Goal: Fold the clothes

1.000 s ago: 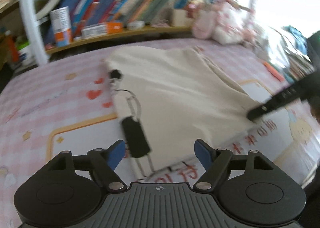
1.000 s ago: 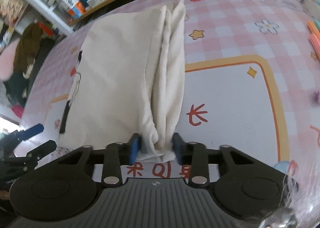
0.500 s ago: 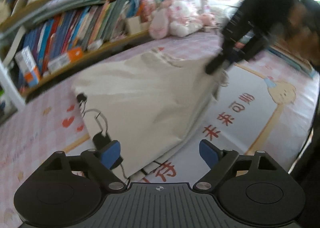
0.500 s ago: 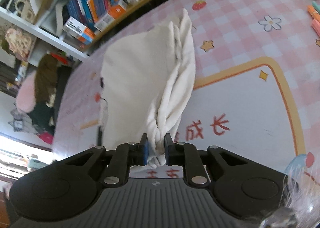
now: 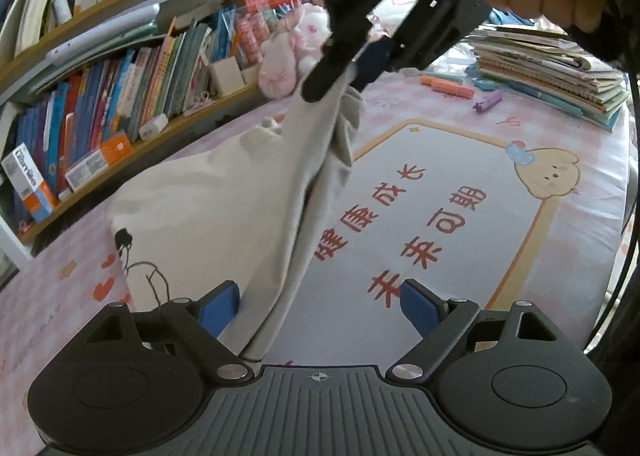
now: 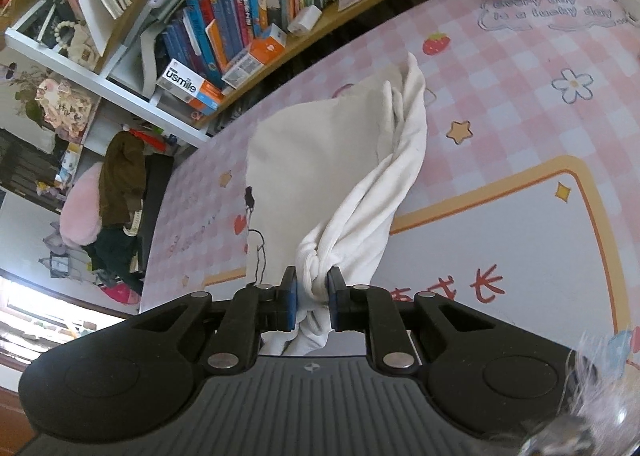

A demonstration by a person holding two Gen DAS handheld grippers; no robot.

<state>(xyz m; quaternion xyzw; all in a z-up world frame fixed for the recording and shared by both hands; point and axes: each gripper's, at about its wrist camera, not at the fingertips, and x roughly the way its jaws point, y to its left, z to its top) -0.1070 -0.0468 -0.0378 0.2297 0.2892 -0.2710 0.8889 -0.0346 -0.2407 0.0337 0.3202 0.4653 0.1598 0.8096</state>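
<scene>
Right gripper [image 6: 312,298] clamped on the bunched edge of the cream garment [image 6: 320,160], raising it off the pink surface [image 6: 500,68], presumably to carry it over for a fold; left gripper [image 5: 318,306], jaws just widened, holds nothing, the hanging cloth passing between them.

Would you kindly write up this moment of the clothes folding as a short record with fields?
surface: pink checked table cover
garment: cream shirt with a line drawing, partly lifted off the cover
right gripper: shut on a bunched edge of the shirt
left gripper: open, a hanging fold between its pads, not pressed
background: bookshelf, stack of books, plush toy
</scene>
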